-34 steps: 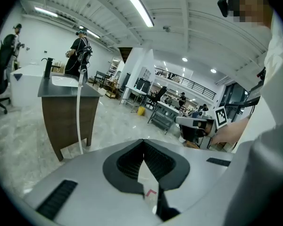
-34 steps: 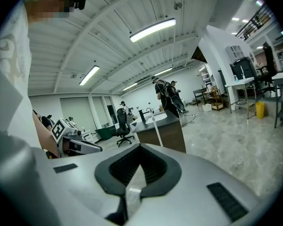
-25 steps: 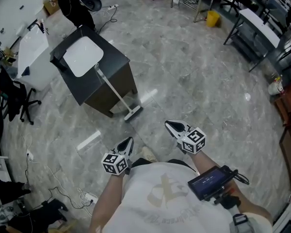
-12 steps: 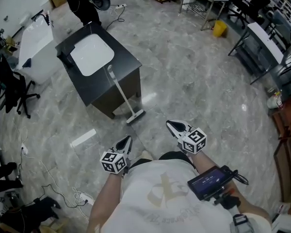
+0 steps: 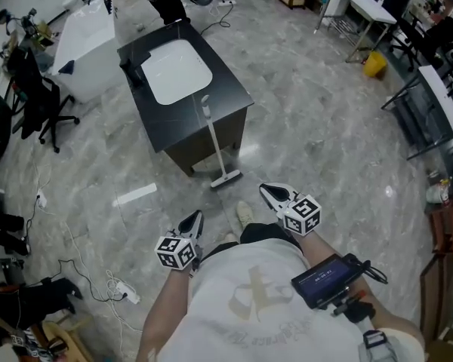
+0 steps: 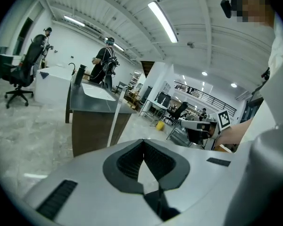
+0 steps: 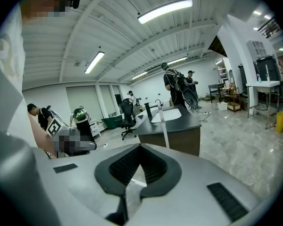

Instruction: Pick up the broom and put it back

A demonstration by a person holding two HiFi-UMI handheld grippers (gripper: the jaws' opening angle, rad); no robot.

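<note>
Against the near edge of the dark tabletop (image 5: 230, 89) leans the broom (image 5: 216, 142), its head on the floor, far ahead of both grippers. The left gripper (image 5: 198, 216) and right gripper (image 5: 266, 192) are pressed together and empty. Nudged by closed jaws, the slim handle would probably slide sideways and topple.

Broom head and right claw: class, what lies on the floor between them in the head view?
Nothing. The head view shows only bare grey floor between the broom head and the right claw.
</note>
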